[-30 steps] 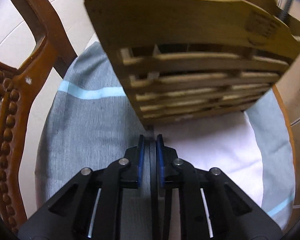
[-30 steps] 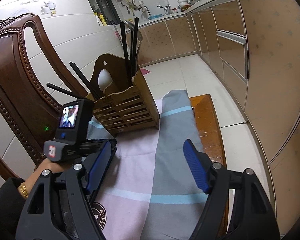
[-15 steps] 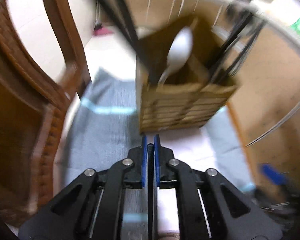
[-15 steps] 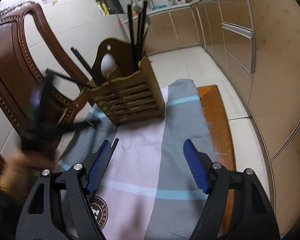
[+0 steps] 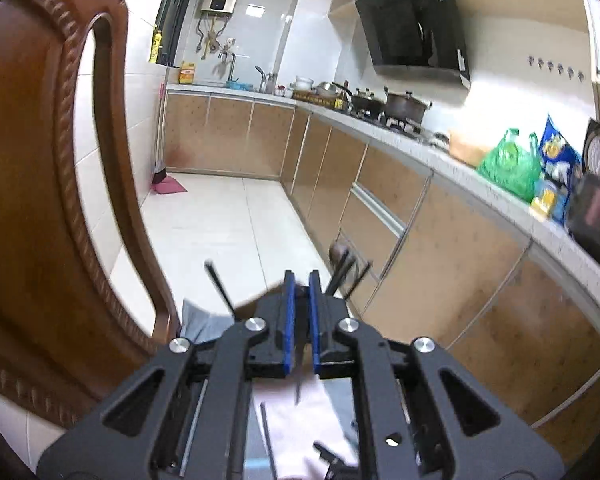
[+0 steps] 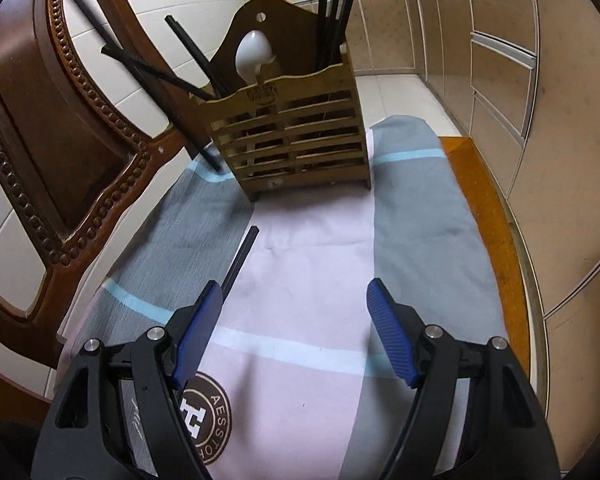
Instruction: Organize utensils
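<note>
A slatted wooden utensil holder [image 6: 288,136] stands on a grey and pink cloth [image 6: 312,264], with a white spoon [image 6: 254,54] and several black chopsticks in it. One black chopstick [image 6: 242,256] lies on the cloth beside my right gripper's left finger. My right gripper [image 6: 296,312] hovers open over the cloth, with nothing between its pads. My left gripper [image 5: 300,320] is raised high above the holder [image 5: 252,304] and is shut on a thin black chopstick [image 5: 299,384] that hangs down between its pads. In the right wrist view a long chopstick [image 6: 140,72] slants down to the holder's left side.
A carved wooden chair back [image 6: 60,140] rises at the left, close to the holder. The wooden seat edge [image 6: 488,208] shows to the right of the cloth. Kitchen cabinets [image 6: 540,120] line the right side, under a counter with pots and bags [image 5: 500,160].
My left gripper has risen from just in front of the holder to well above it, still shut on the chopstick. My right gripper has moved down and closer to the holder, staying open.
</note>
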